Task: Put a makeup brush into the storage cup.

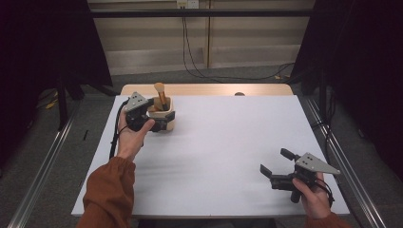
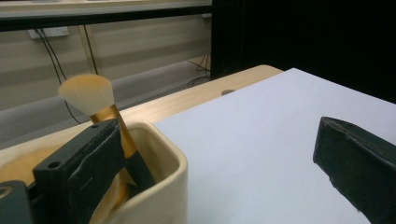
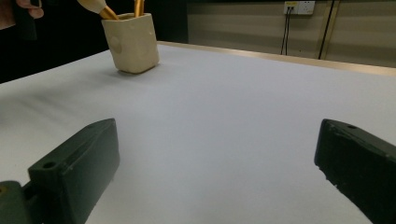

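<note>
A cream cup [image 1: 167, 121] stands at the back left of the white tabletop [image 1: 228, 142]. A makeup brush [image 1: 161, 95] with a gold handle and pale bristles stands upright in it. My left gripper [image 1: 158, 112] hovers at the cup and is open. In the left gripper view one jaw sits over the cup [image 2: 154, 186] beside the brush [image 2: 91, 95], the other stands wide over bare table, and the left gripper [image 2: 217, 140] holds nothing. My right gripper [image 1: 276, 161] rests open and empty near the front right corner. The right gripper [image 3: 217, 135] faces the cup [image 3: 133, 42] from afar.
A wooden table edge [image 1: 209, 89] runs behind the white top. Cables [image 1: 190, 57] hang down the far wall to the floor. Metal rails [image 1: 43, 171] run along both sides of the table. In the right gripper view a second gold handle [image 3: 138, 7] rises from the cup.
</note>
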Demonstrator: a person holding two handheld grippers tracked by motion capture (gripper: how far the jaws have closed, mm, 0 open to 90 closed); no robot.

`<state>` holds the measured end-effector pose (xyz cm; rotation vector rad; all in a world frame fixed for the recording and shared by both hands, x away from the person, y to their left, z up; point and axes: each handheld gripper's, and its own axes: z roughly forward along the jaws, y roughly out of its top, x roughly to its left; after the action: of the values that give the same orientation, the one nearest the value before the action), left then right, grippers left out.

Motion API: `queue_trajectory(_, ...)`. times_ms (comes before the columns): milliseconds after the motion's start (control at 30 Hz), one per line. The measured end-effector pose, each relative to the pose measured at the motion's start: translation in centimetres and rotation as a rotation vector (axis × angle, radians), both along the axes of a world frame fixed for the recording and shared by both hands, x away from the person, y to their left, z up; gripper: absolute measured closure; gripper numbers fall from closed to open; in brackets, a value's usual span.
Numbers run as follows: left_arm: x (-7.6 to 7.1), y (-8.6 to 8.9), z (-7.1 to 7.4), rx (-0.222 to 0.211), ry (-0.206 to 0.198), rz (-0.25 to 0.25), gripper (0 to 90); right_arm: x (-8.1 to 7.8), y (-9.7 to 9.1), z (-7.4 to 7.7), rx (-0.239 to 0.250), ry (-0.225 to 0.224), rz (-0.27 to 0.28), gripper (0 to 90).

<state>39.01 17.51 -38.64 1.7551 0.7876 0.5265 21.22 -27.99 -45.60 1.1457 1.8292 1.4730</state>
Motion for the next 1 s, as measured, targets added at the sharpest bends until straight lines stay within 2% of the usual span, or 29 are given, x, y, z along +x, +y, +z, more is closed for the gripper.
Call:
queue_trajectory(67,-0.4,0.2,-0.2,0.025,0.002,0.002,2.9,-0.1,0.0,0.0,-0.004,-0.004,-0.001,0.0)
queue_trajectory(133,-0.8,0.4,-0.3,0.0,0.003,0.0,3.5,-0.2,0.0,0.1,-0.008,-0.009,-0.005,0.0)
queue_trajectory(233,-1.6,0.6,-0.3,-0.005,-0.005,-0.009,3.5,-0.2,0.1,0.1,-0.008,-0.011,-0.009,0.0)
queue_trajectory(300,-2.1,0.8,-0.4,0.001,-0.013,0.013,3.5,-0.3,0.1,0.1,-0.007,-0.016,-0.011,0.0)
queue_trajectory(333,-2.5,0.8,-0.5,-0.009,-0.019,0.013,3.5,-0.3,0.1,0.1,-0.008,-0.017,-0.009,0.0)
queue_trajectory(533,-4.2,0.9,-1.2,0.003,-0.012,-0.02,3.5,-0.4,0.0,0.1,-0.004,-0.027,-0.012,0.0)
queue_trajectory(667,-4.7,1.3,-1.7,0.0,0.003,-0.014,3.4,-0.4,-0.1,0.1,-0.003,-0.031,-0.01,0.0)
queue_trajectory(700,-4.7,1.6,-1.8,0.011,0.005,-0.01,3.5,-0.4,-0.1,0.2,-0.005,-0.032,-0.011,0.0)
queue_trajectory(833,-5.2,2.4,-2.1,-0.02,0.022,-0.009,3.6,-0.5,0.0,0.2,-0.004,-0.038,-0.01,0.0)
queue_trajectory(933,-5.8,2.7,-2.3,0.007,0.01,-0.013,3.6,-0.5,0.0,0.2,-0.01,-0.041,-0.014,0.0)
queue_trajectory(1000,-6.2,3.0,-2.3,-0.011,0.006,-0.014,3.5,-0.5,-0.2,0.3,-0.012,-0.042,-0.014,0.0)
